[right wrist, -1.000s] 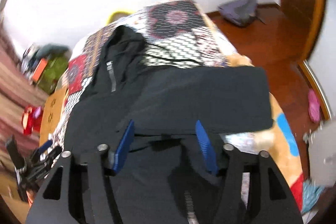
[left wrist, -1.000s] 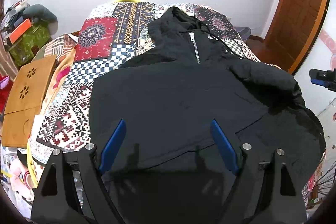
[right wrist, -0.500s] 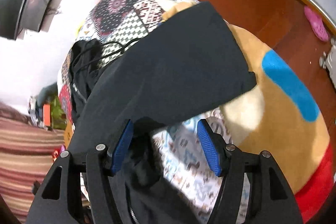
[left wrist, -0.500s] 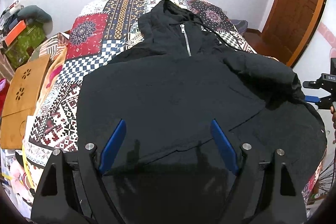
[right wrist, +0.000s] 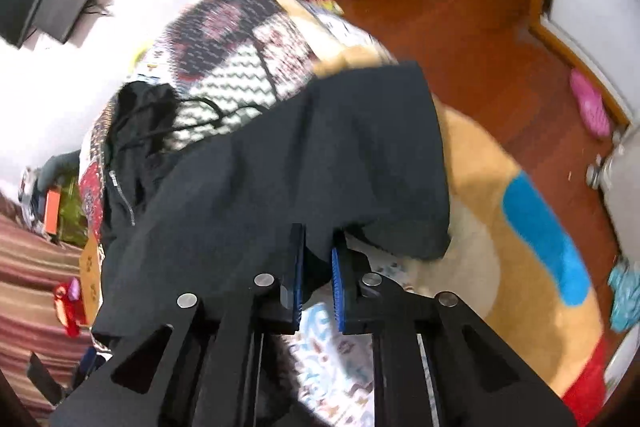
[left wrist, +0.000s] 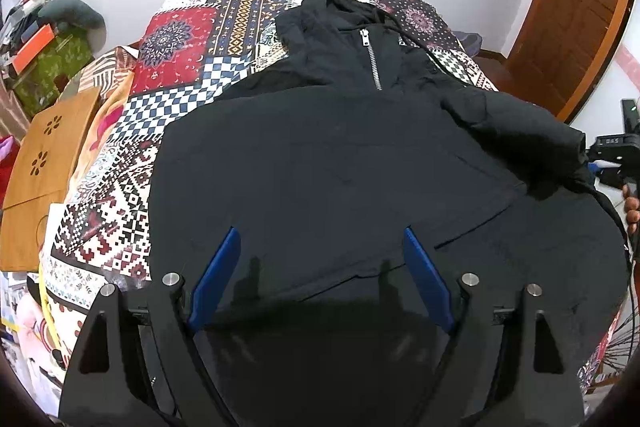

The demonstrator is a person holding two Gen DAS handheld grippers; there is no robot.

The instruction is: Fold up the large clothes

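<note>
While the right claw (right wrist: 316,259) pinches it, the jacket sleeve (right wrist: 360,155) stretches ahead.

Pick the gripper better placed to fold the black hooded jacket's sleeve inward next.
Right. The right gripper is already shut on the black hooded jacket sleeve; the left gripper hovers open, gripping nothing.

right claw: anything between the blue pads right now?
Yes. In the right wrist view the right claw is shut on a fold of the black hooded jacket, at the sleeve's edge. Nothing else sits between the pads.

The quilt (right wrist: 236,39) is blurred; the black jacket's (left wrist: 340,167) hem lies hidden.
</note>
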